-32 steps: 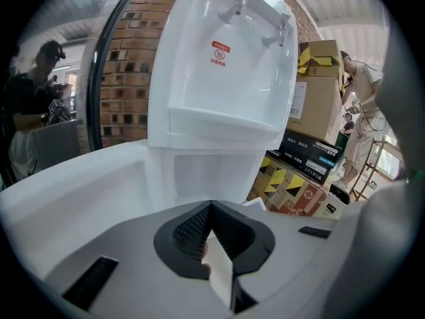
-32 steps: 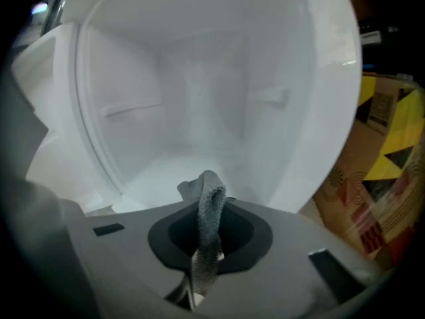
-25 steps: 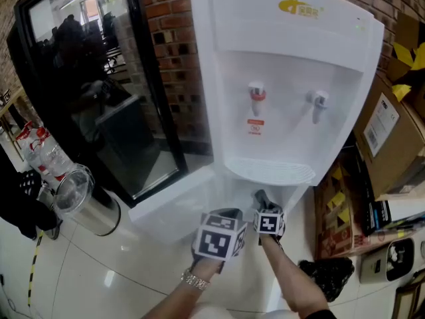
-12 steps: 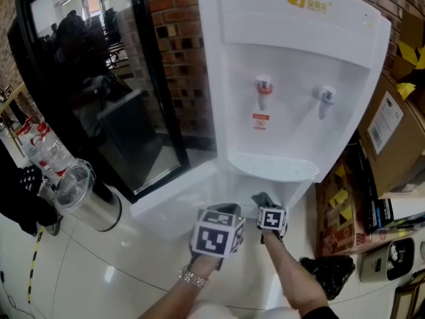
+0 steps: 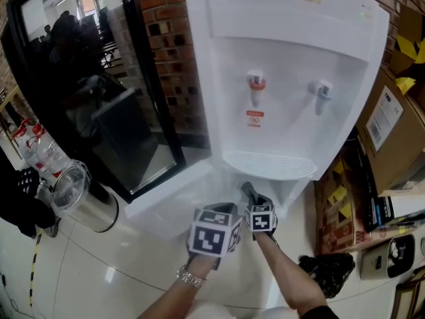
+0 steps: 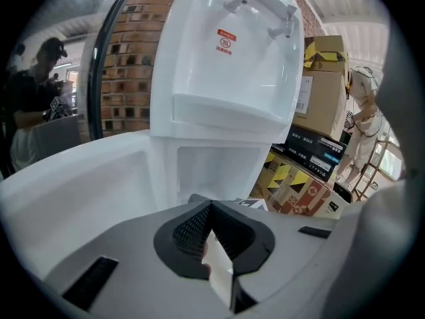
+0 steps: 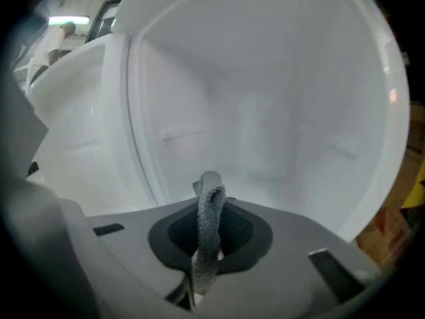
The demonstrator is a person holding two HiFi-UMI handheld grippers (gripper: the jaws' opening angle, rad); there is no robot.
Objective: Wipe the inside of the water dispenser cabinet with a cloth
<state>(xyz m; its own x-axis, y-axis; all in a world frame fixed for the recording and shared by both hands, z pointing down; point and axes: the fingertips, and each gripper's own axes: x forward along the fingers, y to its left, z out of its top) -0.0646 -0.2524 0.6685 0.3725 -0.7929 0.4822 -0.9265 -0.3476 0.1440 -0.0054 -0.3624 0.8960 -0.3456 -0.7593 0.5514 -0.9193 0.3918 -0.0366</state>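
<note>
Seemingly barely begun — the right gripper point(image 7: 210, 201) pinches the grey cloth point(image 7: 211, 228), facing the open cabinet point(image 7: 265, 111) just ahead, apparently touching no wall; the left gripper point(image 6: 211, 211) hangs beside it, jaws pressed together, empty — the wiping looks all left.

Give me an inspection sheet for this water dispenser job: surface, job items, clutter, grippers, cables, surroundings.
Surface: pale tiled floor, glossy.
Job's things: white water dispenser; its cabinet door swung open to the left; cabinet interior white, no dirt visible; grey cloth.
Clutter: cardboard boxes at the right; lined steel bin at the left; black bag on the floor.
Grippers: right gripper shut on the cloth, pointing into the cabinet; left gripper shut, holding nothing, outside the cabinet.
Cables: nothing seen.
Surroundings: brick wall; dark glass panel.
</note>
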